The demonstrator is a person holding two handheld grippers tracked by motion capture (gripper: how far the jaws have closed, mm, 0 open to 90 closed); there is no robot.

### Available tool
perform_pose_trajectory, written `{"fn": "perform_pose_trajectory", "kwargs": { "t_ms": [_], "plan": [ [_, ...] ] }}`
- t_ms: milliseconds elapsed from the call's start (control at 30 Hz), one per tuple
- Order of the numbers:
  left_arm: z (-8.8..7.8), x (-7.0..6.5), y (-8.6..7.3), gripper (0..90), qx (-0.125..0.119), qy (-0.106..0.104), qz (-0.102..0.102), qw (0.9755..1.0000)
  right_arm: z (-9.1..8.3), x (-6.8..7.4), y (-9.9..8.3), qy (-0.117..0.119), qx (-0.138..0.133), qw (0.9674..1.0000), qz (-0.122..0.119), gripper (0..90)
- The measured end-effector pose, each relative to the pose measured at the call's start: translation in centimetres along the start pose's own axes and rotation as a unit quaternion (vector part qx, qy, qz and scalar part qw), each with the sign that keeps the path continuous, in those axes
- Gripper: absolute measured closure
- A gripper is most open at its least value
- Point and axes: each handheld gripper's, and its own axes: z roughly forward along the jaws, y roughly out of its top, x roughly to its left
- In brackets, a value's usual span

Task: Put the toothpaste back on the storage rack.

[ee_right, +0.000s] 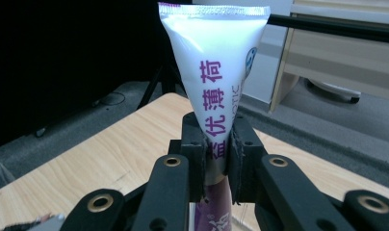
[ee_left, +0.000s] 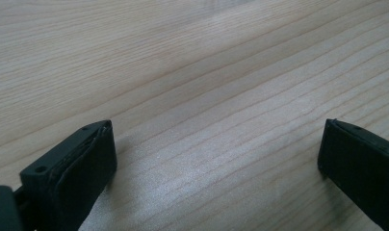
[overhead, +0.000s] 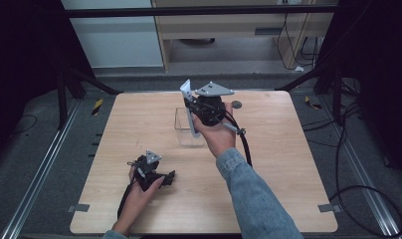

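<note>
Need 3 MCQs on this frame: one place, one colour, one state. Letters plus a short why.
1. Where is the white plastic tube with purple print?
A. flat on the wooden table
B. between the right gripper's jaws
C. in the left gripper

2. What colour is the sleeve on the right forearm?
A. red
B. blue denim
C. yellow

3. How does the left gripper stand?
A. shut on the tube
B. open, nothing between its jaws
C. shut on the clear box

Key:
1 B: the right gripper clamps the tube, crimped end up, above the clear plastic box.
2 B: the sleeve is blue denim.
3 B: the left gripper shows jaws wide apart over the bare wooden table.
</note>
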Motion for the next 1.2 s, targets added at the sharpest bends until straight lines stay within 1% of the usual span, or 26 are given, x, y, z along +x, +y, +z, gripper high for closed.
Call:
{"fn": "perform_pose_trajectory", "kwargs": {
  "t_ms": [67,133,233,333,367,500,600,667,700,767,833,900,1067,1200],
  "plan": [
    [0.0,0.0,0.0,0.0,0.000,0.000,0.000,1.0000,0.4,0.0,0.5,0.002,-0.004,1.0000,-0.003,79.2],
    [0.0,0.0,0.0,0.0,0.000,0.000,0.000,1.0000,0.8,0.0,0.8,0.002,-0.006,1.0000,0.000,79.2],
    [0.0,0.0,0.0,0.0,0.000,0.000,0.000,1.0000,1.5,-0.3,1.2,0.003,-0.009,0.9999,0.007,79.2],
    [0.0,0.0,0.0,0.0,0.001,0.000,0.000,1.0000,2.4,-0.9,1.3,0.013,-0.012,0.9996,0.021,79.2],
    [0.0,0.0,0.0,0.0,0.001,0.000,0.001,1.0000,2.7,-1.0,1.3,0.011,-0.012,0.9996,0.021,79.1],
    [0.0,0.0,0.0,0.0,0.001,-0.001,0.001,1.0000,3.6,-1.3,1.3,0.002,-0.012,0.9998,0.016,79.1],
    [0.0,0.0,0.0,0.0,0.001,-0.001,0.001,1.0000,4.4,-1.2,1.2,-0.014,-0.015,0.9998,-0.003,79.2],
    [0.0,0.0,0.0,0.0,0.001,-0.001,0.001,1.0000,4.8,-1.2,1.1,-0.017,-0.016,0.9997,-0.004,79.2],
    [0.0,0.0,0.0,0.0,0.001,-0.001,0.001,1.0000,5.1,-1.3,1.0,-0.021,-0.014,0.9996,-0.010,79.2],
    [0.0,0.0,0.0,0.0,0.001,-0.001,0.001,1.0000,5.6,-1.4,0.9,-0.027,-0.010,0.9995,-0.013,79.2],
    [0.0,0.0,0.0,0.0,0.001,-0.001,0.001,1.0000,6.0,-1.5,0.7,-0.032,-0.006,0.9994,-0.008,79.2],
    [0.0,0.0,0.0,0.0,0.001,-0.001,0.001,1.0000,6.3,-1.6,0.4,-0.033,-0.002,0.9994,-0.009,79.1],
    [0.0,0.0,0.0,0.0,0.001,-0.001,0.001,1.0000,6.9,-1.8,0.1,-0.039,-0.002,0.9992,-0.008,79.1],
    [0.0,0.0,0.0,0.0,0.001,-0.001,0.001,1.0000,7.3,-1.7,-0.2,-0.037,-0.002,0.9993,-0.008,79.1]
  ]
}}
